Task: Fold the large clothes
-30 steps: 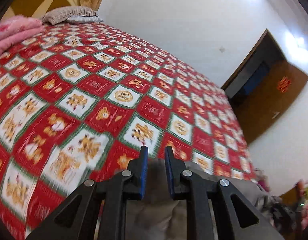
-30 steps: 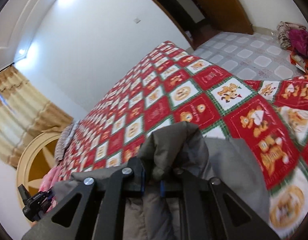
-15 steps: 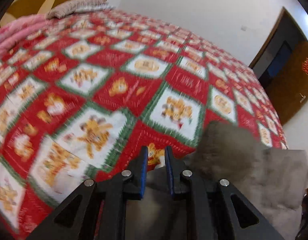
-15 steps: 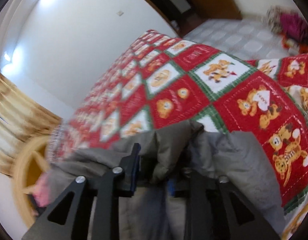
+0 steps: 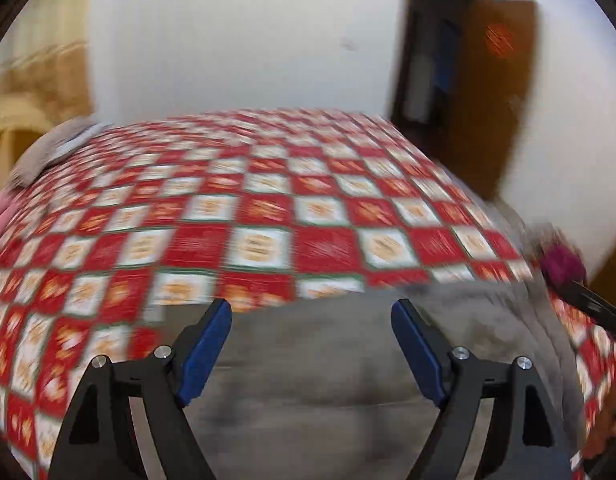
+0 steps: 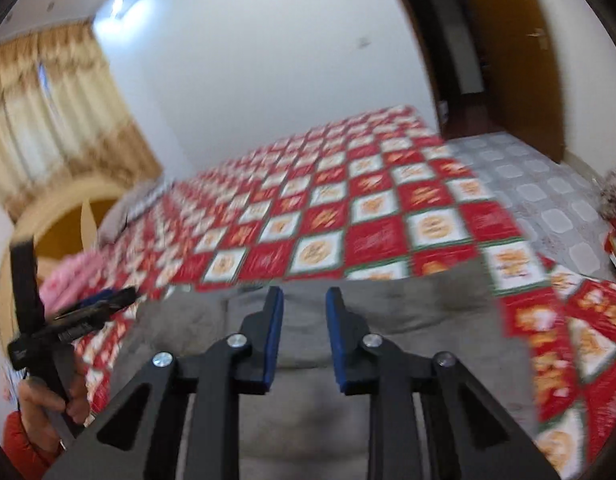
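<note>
Fabric has left your left gripper (image 5: 311, 308): its fingers, pinched together a second ago, now spread wide above the one grey garment (image 5: 328, 380) lying on the bed (image 5: 267, 208). Your right gripper (image 6: 304, 294) has also let go, fingers parted, empty; this fold looks laid.

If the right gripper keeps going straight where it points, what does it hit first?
Probably the grey garment lying just under the open right gripper, then the red checked bedspread; blur leaves depth uncertain.
</note>
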Available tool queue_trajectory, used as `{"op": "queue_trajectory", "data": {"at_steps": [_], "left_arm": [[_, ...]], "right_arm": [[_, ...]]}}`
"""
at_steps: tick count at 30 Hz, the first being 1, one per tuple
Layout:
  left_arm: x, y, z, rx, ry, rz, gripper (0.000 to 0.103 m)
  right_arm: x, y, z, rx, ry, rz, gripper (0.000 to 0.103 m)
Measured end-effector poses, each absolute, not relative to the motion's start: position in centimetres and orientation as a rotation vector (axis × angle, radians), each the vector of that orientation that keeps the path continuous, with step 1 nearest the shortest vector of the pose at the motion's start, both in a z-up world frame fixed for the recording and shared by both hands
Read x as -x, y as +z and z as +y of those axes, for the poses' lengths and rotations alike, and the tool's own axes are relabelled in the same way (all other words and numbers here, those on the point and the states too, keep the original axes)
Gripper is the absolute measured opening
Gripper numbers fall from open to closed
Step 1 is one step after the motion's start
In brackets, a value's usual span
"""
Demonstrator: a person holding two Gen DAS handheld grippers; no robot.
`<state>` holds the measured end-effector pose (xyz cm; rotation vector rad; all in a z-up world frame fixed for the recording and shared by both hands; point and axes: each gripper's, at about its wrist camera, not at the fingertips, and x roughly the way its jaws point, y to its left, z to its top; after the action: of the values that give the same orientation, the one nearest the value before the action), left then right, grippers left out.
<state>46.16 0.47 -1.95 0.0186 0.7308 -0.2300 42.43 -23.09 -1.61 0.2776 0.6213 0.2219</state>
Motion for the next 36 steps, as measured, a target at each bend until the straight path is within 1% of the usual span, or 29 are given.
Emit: {"op": "queue_trajectory", "data": {"at_steps": [1,4,6,8,14,18,22,26,29,31,32,33,34,35,36], "left_arm": [[-46.8,-3.2,-1.1,-0.046,-0.219,0.752,0.082],[-48.7,-6.8,-2.4,-0.090,-0.150,0.811,0.082],[-49.3,-8.9,-1.9,-0.070,-0.102,0.843,0.082],[-49.2,-10.0,-0.7,0.008,-0.110,0.829,0.084],[-48.9,-12.0,0.1,0.057,-0.154,0.744,0.087],[-49.3,-12.8,0.3,0.096,-0.167,0.765,0.087],[-50.3,-13.7,-0.7,0.041,-0.147,0.816,0.089],[-50.5,-14.1,-1.2,0.001,-0.136,0.835,0.090],[-50.3,-14.1,-0.9,0.009,-0.145,0.833,0.090],[-50.3,-14.1,-0.7,0.016,-0.149,0.832,0.090],[-50.3,-14.1,-0.7,0.019,-0.150,0.831,0.090],[-50.2,-14.0,-0.7,0.020,-0.150,0.829,0.090],[-50.3,-14.0,-0.8,0.018,-0.149,0.830,0.090],[-50.3,-14.0,-0.8,0.017,-0.148,0.830,0.090],[-50.3,-14.0,-0.8,0.017,-0.149,0.830,0.090]], "right_arm": [[-43.4,-2.3,-22.0,-0.254,0.216,0.638,0.025],[-46.6,-6.0,-19.6,-0.207,0.164,0.709,0.026],[-47.5,-8.7,-19.4,-0.211,0.153,0.762,0.026],[-48.1,-10.4,-20.1,-0.252,0.154,0.762,0.023],[-48.0,-12.0,-19.4,-0.233,0.147,0.727,0.023],[-49.3,-13.1,-18.8,-0.207,0.150,0.802,0.022],[-50.1,-13.7,-17.8,-0.146,0.124,0.836,0.022],[-50.0,-13.6,-17.7,-0.126,0.109,0.836,0.022],[-48.5,-11.9,-18.9,-0.152,0.090,0.786,0.021],[-46.1,-9.4,-20.7,-0.126,0.012,0.669,0.024],[-45.4,-8.6,-21.6,-0.097,-0.043,0.641,0.029],[-45.0,-8.3,-22.6,-0.072,-0.100,0.643,0.035],[-44.9,-8.5,-23.7,-0.067,-0.143,0.664,0.046],[-44.9,-9.0,-24.8,-0.081,-0.172,0.692,0.049],[-44.9,-10.1,-26.6,-0.135,-0.191,0.734,0.047]]}}
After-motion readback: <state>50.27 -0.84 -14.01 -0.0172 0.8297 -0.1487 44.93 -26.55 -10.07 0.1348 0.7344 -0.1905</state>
